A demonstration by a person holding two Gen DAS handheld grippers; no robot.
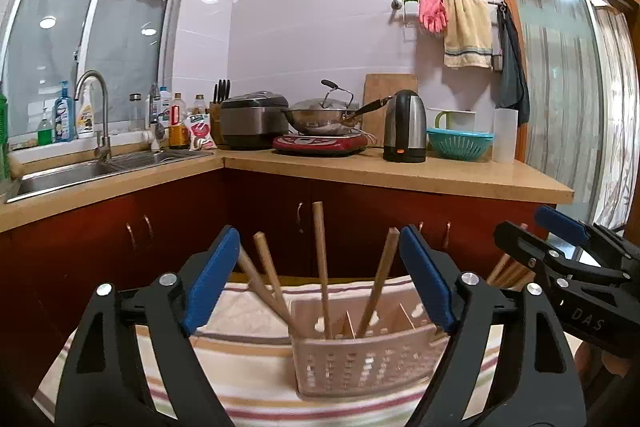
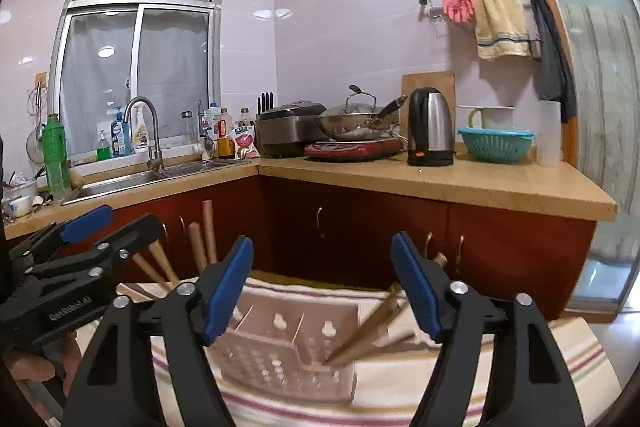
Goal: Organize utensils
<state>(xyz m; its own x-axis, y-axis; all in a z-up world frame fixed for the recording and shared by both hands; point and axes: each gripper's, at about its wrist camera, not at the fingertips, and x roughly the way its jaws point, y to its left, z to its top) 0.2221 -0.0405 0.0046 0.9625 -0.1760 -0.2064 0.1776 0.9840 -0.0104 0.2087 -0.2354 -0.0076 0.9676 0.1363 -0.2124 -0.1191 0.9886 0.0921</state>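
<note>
The chopsticks [image 1: 322,267] already stand in the basket [image 1: 360,363], and the fingers of both the left gripper [image 1: 318,279] and right gripper [image 2: 324,287] are wide and empty, so the task looks nearly done.

- Left wrist view looked forward, close over the utensil basket [image 1: 368,351].
- Right wrist view sat alongside, facing likewise.
- Both shared the counter [image 2: 440,183].

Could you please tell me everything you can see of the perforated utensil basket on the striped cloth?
The utensil basket is a pale pinkish-beige plastic caddy with rows of small holes in its walls and thin dividers forming compartments. It stands upright on the striped cloth. Several wooden chopsticks lean inside it, tips down, in different compartments. Neither gripper touches it in these views.
</note>
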